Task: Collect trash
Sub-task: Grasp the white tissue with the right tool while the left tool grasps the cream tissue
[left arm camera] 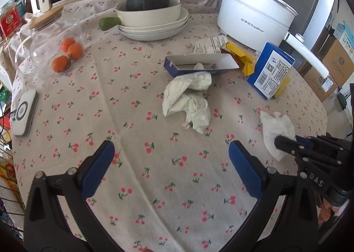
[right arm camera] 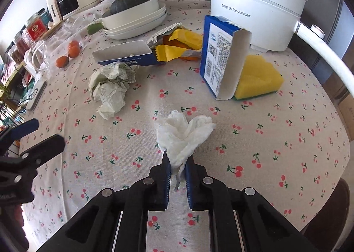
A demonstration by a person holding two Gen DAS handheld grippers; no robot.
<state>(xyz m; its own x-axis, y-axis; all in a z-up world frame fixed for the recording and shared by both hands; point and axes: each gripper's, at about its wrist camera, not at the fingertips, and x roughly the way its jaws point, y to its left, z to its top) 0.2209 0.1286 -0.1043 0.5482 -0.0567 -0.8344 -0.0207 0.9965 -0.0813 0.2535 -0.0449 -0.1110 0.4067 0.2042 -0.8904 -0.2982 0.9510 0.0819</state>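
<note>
My right gripper (right arm camera: 178, 163) is shut on a white tissue (right arm camera: 184, 133) just above the cherry-print tablecloth; it also shows in the left wrist view (left arm camera: 285, 141) with the tissue (left arm camera: 275, 128). My left gripper (left arm camera: 171, 152) is open and empty, over the cloth in front of a crumpled paper wad (left arm camera: 188, 99), which also shows in the right wrist view (right arm camera: 110, 88). Behind it lie an open blue tray box (left arm camera: 199, 64), yellow wrappers (left arm camera: 241, 57) and a blue carton (left arm camera: 271, 70).
A yellow sponge (right arm camera: 257, 77) sits beside the blue carton (right arm camera: 221, 52). A white electric pot (left arm camera: 254, 10), stacked dishes with a squash (left arm camera: 152, 19), a glass jar with oranges (left arm camera: 50, 48) and a white device (left arm camera: 23, 112) ring the table. The table edge (left arm camera: 323, 106) is at the right.
</note>
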